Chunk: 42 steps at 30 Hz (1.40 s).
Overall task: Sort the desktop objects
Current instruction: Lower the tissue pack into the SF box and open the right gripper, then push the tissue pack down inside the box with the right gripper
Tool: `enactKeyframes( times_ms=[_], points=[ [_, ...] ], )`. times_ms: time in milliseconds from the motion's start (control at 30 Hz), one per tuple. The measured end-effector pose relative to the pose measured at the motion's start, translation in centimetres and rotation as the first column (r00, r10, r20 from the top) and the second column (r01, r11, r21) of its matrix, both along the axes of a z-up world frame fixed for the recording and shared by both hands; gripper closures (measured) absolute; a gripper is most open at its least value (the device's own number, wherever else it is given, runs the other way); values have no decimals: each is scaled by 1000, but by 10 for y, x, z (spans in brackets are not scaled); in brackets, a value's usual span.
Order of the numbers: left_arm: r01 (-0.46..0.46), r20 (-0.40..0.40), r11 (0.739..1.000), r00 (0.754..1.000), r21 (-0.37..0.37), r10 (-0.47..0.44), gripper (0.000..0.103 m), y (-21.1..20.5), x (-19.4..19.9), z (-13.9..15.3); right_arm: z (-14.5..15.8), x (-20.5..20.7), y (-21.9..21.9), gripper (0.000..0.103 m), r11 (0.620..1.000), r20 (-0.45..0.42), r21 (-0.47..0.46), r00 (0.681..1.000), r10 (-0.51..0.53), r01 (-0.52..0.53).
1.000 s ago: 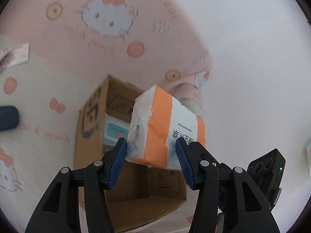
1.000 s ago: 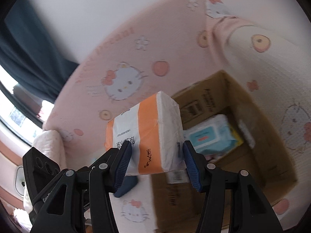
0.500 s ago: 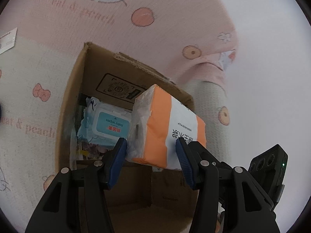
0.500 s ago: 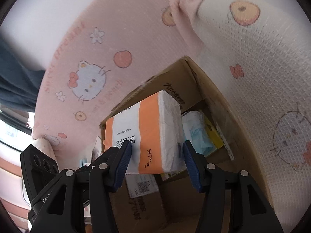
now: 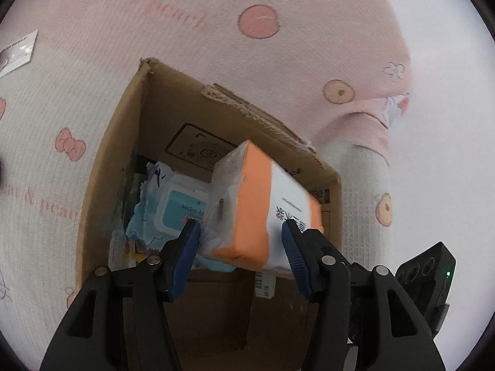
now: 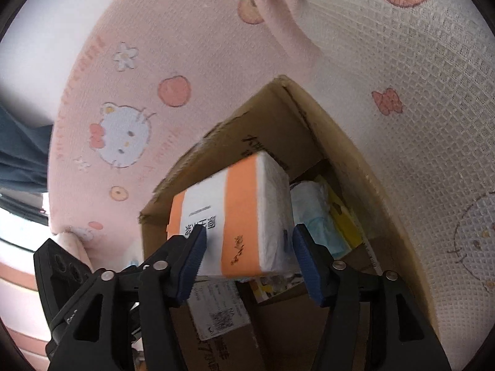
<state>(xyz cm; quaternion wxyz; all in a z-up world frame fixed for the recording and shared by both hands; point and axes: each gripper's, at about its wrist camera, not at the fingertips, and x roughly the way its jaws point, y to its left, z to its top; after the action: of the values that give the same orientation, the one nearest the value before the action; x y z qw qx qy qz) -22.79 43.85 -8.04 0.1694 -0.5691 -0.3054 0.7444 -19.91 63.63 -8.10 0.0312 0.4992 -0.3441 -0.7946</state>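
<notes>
Your left tool (image 5: 241,238) is pinching the tissue pack (image 5: 263,204) across its width, one blue pad pressed to each side. Your right tool (image 6: 247,247) grips the same pack (image 6: 241,210) from the opposite end (its right pad sits right at the pack's edge, so contact there is hard to confirm). The pack is white with orange bands and dark print. It hangs tilted in the air over the open top of the cardboard box (image 5: 130,142), clear of what lies inside.

In the box, you can see a pale blue pack of wet wipes (image 5: 176,204) lying below and to the left of the tissue pack in your left view. From your right view, the wipes (image 6: 312,216) lie beside something yellow (image 6: 343,219) against the box wall (image 6: 309,130). A printed label (image 6: 216,312) is stuck on the near side of the box.

The box stands on a pink and cream cover (image 5: 185,31) printed with cartoon cats, peaches and bows. A small white sachet (image 5: 18,51) lies on the cover, well apart from the box.
</notes>
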Motion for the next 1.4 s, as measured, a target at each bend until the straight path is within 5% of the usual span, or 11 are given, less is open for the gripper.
enactKeyframes(
  times_ms=[133, 433, 700, 833, 867, 933, 967, 1033, 1200, 1400],
  points=[
    [14, -16, 1000, 1000, 9, -14, 28, 4, 1, 5, 0, -5, -2, 41, 999, 37, 26, 999, -27, 26],
    [46, -4, 999, 999, 11, -46, 27, -2, 7, 9, -1, -2, 0, 31, 1000, 53, -15, 998, -24, 25],
    [78, -21, 997, 997, 25, -78, 27, -19, 15, 25, 6, -1, -7, 22, 998, 97, 53, 995, -21, 16],
    [144, -96, 989, 985, 21, -142, 27, -20, 7, 42, 11, 4, 2, 22, 999, 77, 22, 997, -31, 29],
    [173, -111, 985, 978, -23, -174, 27, -14, 3, 46, 12, 5, 6, 25, 999, 67, 9, 997, -40, 40],
    [226, -137, 968, 961, -111, -240, 33, -3, -5, 53, 13, 7, 13, 62, 998, 49, -18, 997, -67, 67],
    [251, -148, 955, 950, -156, -274, 52, 3, -9, 57, 13, 7, 15, 94, 996, 49, -28, 996, -78, 80],
    [291, -149, 921, 930, -259, -336, 94, 15, -17, 59, 12, 3, 12, 97, 997, 42, -32, 997, -71, 72],
    [348, -58, 909, 927, -231, -370, 97, 30, -34, 37, 11, -11, 0, 97, 999, 16, -34, 999, -28, 29],
    [333, -60, 899, 930, -285, -363, 97, 42, -38, 24, 4, -21, -10, 97, 999, 15, -40, 1000, 4, -3]
  ],
)
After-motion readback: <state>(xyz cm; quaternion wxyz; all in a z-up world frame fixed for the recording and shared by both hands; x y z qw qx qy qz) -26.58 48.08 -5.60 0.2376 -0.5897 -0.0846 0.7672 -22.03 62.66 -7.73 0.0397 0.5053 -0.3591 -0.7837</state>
